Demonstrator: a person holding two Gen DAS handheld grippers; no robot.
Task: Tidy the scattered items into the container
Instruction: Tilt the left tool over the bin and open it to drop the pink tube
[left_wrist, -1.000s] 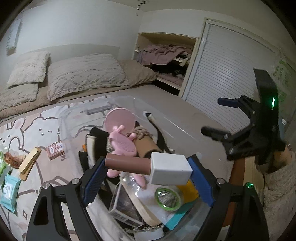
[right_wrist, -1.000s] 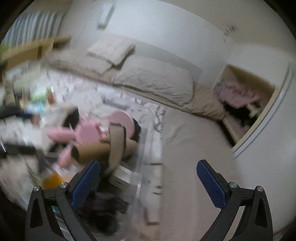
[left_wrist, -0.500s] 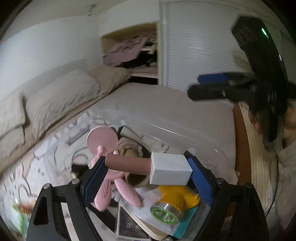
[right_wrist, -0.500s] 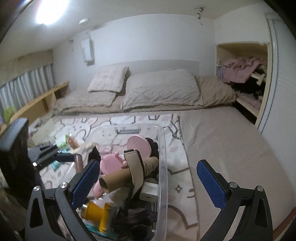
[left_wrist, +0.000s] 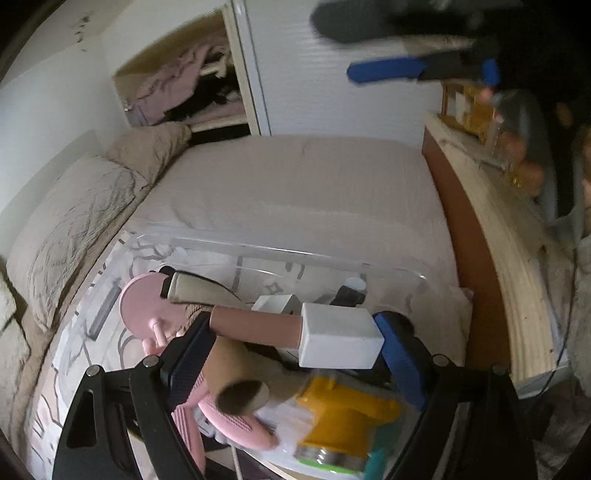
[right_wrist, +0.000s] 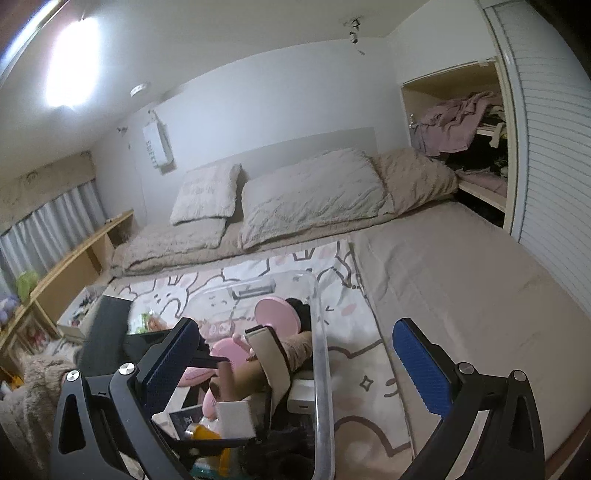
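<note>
1. Two grippers in view. The left gripper has its jaws clamped end to end on a brown tube with a white square cap: one blue pad on the tube's base, the other on the cap.
2. The tube lies crosswise between the pads, directly above the clear plastic container, over its contents and not resting on them.
3. The right gripper has its jaws wide apart with nothing between the pads. In the left wrist view it shows as a blurred dark shape with blue pads at top right.
4. The container sits on a bed, partly on a white blanket with cartoon outlines.
5. Inside the container:
   - pink round mirror, toward the far end
   - beige strap, draped over a cardboard roll
   - pink brush-like item
   - yellow object with a green-rimmed end
   - small white box
   - dark items, too unclear to name
6. Some small items lie on the blanket left of the container in the right wrist view; too small and blurred to identify.
7. Pillows line the head of the bed. An open closet with heaped clothes is beyond, and a wooden ledge runs along the bed's side.
</note>
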